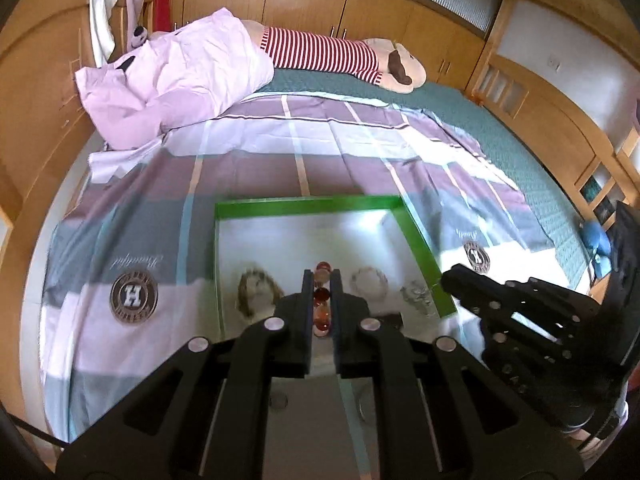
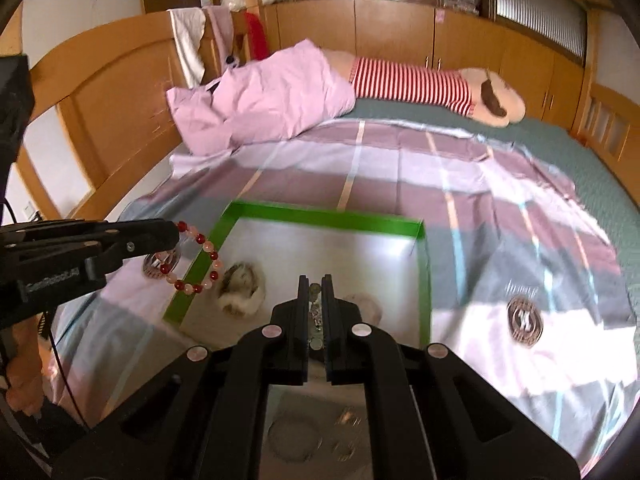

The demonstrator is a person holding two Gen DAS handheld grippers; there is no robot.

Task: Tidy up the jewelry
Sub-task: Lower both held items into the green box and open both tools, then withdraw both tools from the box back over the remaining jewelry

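The red and pink bead bracelet [image 2: 196,258] hangs from the tip of the left claw [image 2: 174,234], pinched between its fingers above the near left edge of the green-rimmed tray [image 2: 332,218]. In the left wrist view the same beads [image 1: 322,300] show in a line between the two black fingers [image 1: 307,312], which press in on them. The right claw [image 2: 316,312] is nearly closed on a thin silver chain piece [image 2: 315,316] with small round links, held over the near part of the tray. Inside the tray lie a brownish bracelet [image 2: 240,290] at the left and a pale ring-shaped piece [image 1: 369,280] further right, both blurred. The tray rests on a bed with a purple and grey checked sheet [image 2: 400,168]. At the far side lie a pink quilt [image 2: 272,96] and a striped plush toy [image 2: 440,88].
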